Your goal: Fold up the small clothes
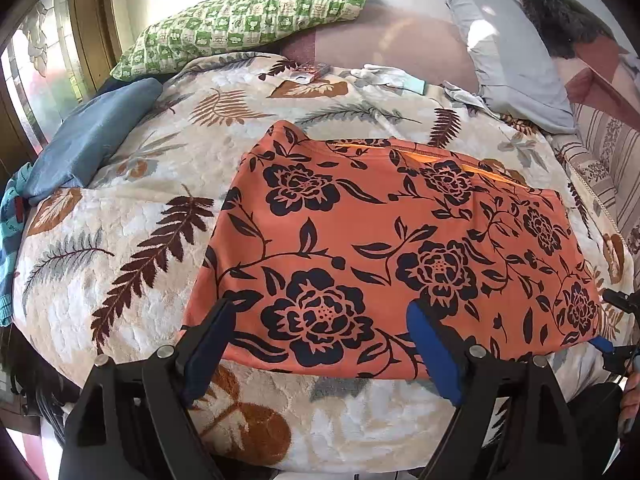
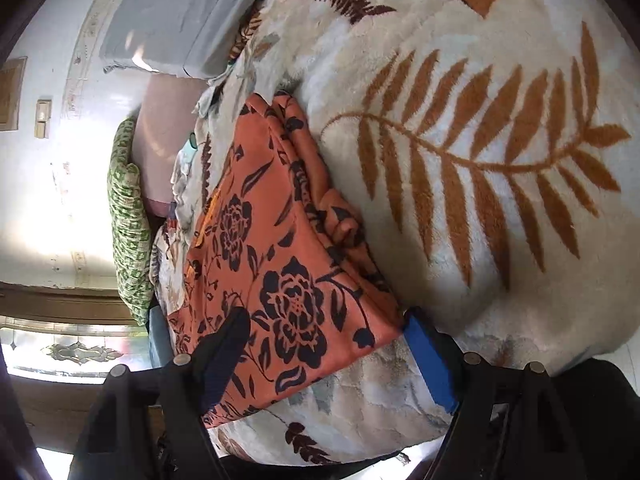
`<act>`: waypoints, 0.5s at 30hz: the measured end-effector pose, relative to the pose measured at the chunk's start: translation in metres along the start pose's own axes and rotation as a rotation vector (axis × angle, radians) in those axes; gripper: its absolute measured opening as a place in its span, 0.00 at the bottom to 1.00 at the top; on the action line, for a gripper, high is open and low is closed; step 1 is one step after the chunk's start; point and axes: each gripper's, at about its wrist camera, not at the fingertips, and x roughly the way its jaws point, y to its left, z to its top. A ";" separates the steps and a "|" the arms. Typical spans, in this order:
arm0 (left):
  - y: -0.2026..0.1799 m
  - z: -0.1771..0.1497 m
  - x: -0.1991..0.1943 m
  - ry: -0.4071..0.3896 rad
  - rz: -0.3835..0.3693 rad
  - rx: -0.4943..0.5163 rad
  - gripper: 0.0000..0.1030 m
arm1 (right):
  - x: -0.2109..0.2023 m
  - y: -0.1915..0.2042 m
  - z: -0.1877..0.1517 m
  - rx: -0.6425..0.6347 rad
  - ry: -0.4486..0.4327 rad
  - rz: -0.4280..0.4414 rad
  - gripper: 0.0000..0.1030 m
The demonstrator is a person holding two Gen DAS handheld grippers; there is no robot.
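An orange garment with black flowers [image 1: 384,248] lies flat, folded into a rough rectangle, on a cream leaf-print blanket [image 1: 132,240]. My left gripper [image 1: 320,320] is open, its two fingers straddling the garment's near left edge just above the cloth. My right gripper [image 2: 324,324] is open at the garment's near right corner [image 2: 296,280], fingers on either side of it. The right gripper's tip also shows at the right edge of the left wrist view [image 1: 616,344].
A green checked pillow [image 1: 248,20] and a grey pillow [image 1: 508,56] lie at the head of the bed. A blue folded cloth [image 1: 88,140] sits left. Small white and teal items [image 1: 392,78] lie beyond the garment. A window [image 1: 36,72] is at left.
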 end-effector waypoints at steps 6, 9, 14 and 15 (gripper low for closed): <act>-0.019 0.011 0.014 0.002 0.008 0.044 0.85 | 0.005 0.016 0.005 -0.058 0.007 0.040 0.77; -0.035 0.016 0.026 0.008 0.016 0.072 0.85 | 0.010 0.012 0.008 -0.064 -0.002 -0.032 0.78; -0.054 0.016 0.049 0.037 0.017 0.112 0.85 | 0.012 0.024 0.009 -0.129 0.004 0.031 0.62; -0.057 0.014 0.057 0.048 0.025 0.125 0.85 | 0.012 0.027 0.008 -0.151 0.007 0.030 0.38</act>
